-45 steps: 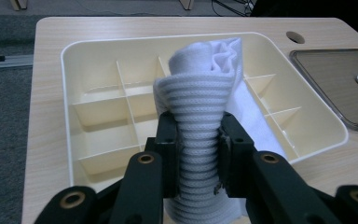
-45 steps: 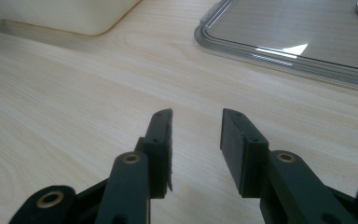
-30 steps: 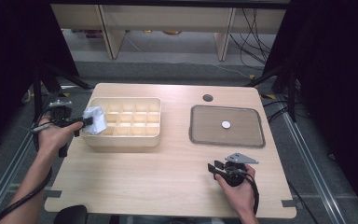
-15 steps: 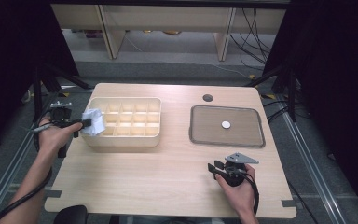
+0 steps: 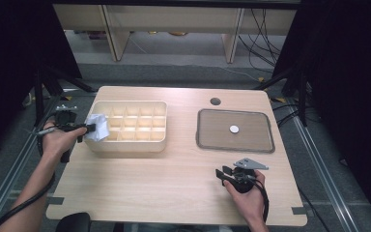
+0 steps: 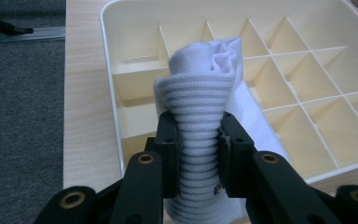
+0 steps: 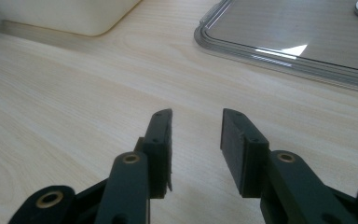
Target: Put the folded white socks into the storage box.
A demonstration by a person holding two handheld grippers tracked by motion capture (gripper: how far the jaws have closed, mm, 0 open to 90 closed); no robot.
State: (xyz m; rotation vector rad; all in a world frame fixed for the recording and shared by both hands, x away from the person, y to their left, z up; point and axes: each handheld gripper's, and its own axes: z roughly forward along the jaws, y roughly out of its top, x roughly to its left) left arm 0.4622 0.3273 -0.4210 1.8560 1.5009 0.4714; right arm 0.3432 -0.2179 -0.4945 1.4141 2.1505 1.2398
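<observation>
white sock (image 6: 200, 140) | clamped in left hand-held gripper (image 6: 196, 144) | over divided tray (image 6: 307, 93)

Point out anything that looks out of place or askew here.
Little stands out. The white sock, rolled and pinched in the left claw, hangs over the divided organizer's left rim, not in a compartment. The tray sits square.

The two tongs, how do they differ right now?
The left tongs are shut on a rolled white ribbed sock at the cream divided box; the right tongs are open and empty. The left ones are at the table's left edge, the right ones near the front. Both are black.
</observation>
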